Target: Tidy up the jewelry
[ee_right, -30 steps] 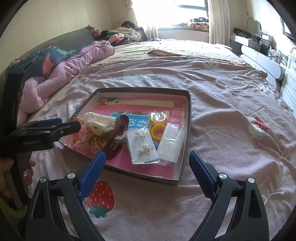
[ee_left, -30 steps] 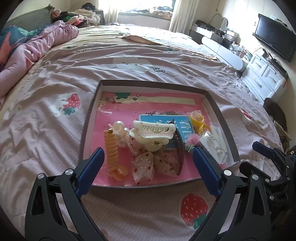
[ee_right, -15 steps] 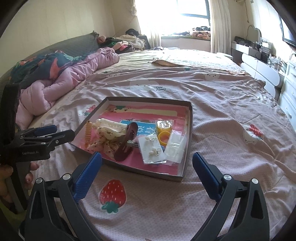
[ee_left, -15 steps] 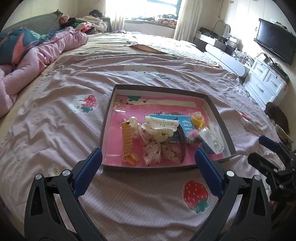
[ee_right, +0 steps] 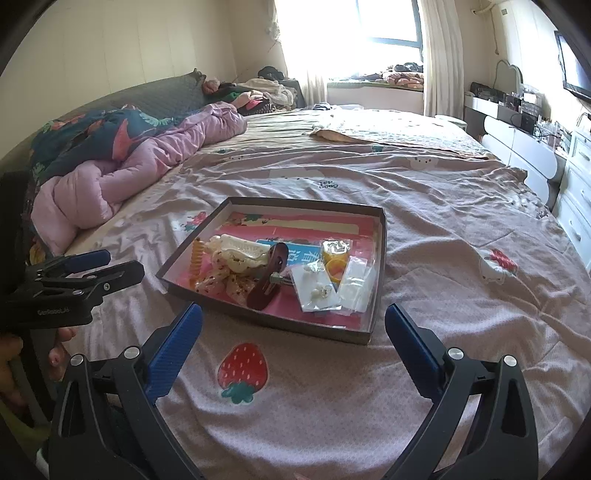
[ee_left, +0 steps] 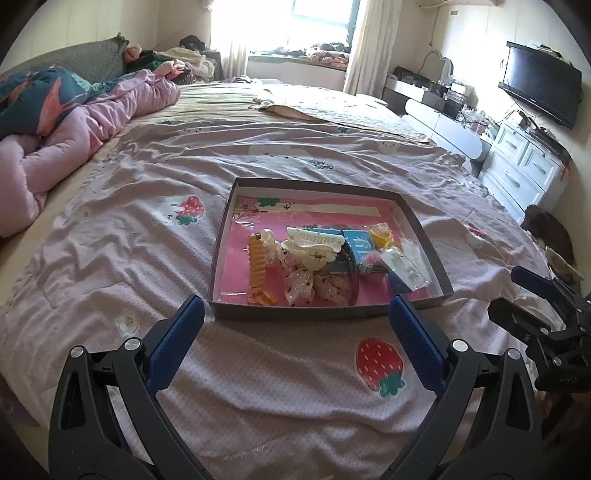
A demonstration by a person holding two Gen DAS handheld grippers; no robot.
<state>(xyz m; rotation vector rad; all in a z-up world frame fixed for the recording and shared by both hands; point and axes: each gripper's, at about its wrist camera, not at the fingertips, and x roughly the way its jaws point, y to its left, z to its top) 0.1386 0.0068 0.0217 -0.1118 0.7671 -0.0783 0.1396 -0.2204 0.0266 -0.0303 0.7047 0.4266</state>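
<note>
Jewelry box (ee_left: 424, 229) lies flat, orange spiral hairband (ee_left: 257, 266) lengthwise toward window

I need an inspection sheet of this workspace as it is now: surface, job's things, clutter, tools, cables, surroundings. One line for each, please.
Surface: bed sheet, pink, wrinkled, strawberry prints.
Job's things: shallow tray holding white claw clip, orange spiral hair tie, brown hair clip, bagged earrings, yellow rings.
Clutter: bunched quilt, clothes pile.
Tools: left tool open, empty; right tool open, empty.
Cables: nothing seen.
Surroundings: window, television, white drawers.
</note>
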